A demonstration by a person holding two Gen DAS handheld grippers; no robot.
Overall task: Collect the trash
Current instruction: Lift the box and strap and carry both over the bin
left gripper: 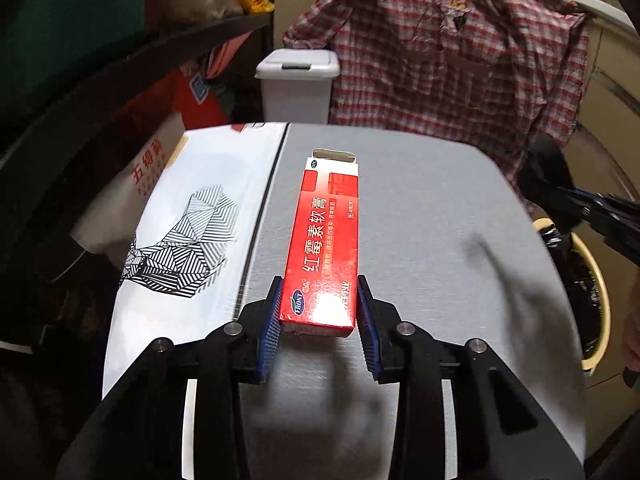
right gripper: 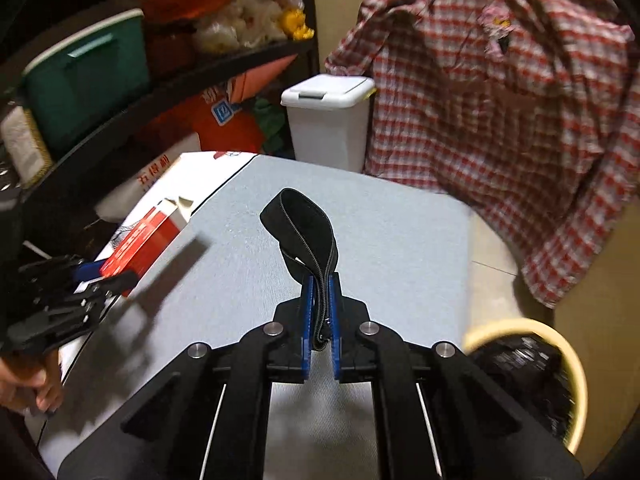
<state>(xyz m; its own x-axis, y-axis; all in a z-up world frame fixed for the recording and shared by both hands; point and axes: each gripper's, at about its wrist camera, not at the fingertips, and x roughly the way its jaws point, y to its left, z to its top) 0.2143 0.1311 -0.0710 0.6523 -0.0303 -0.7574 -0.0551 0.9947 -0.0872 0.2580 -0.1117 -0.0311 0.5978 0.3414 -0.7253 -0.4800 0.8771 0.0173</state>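
Note:
My left gripper [left gripper: 320, 296] is shut on the near end of a red ointment box [left gripper: 326, 240] with white Chinese print, held above the grey table [left gripper: 432, 208]; its far flap is open. The box also shows in the right wrist view [right gripper: 140, 240], at the far left with the left gripper [right gripper: 108, 284]. My right gripper [right gripper: 320, 300] is shut on a black zippered strap [right gripper: 308, 236] that loops up above the table. A cream bin with a black liner [right gripper: 532, 364] sits low beside the table's right edge; it also shows in the left wrist view [left gripper: 588, 292].
A white lidded trash can [left gripper: 298, 84] stands beyond the table's far edge. A red plaid shirt [right gripper: 500, 120] hangs at the back right. A white sheet with a black striped pattern [left gripper: 184, 240] covers the table's left part. Dark shelves [right gripper: 120, 92] with boxes stand at left.

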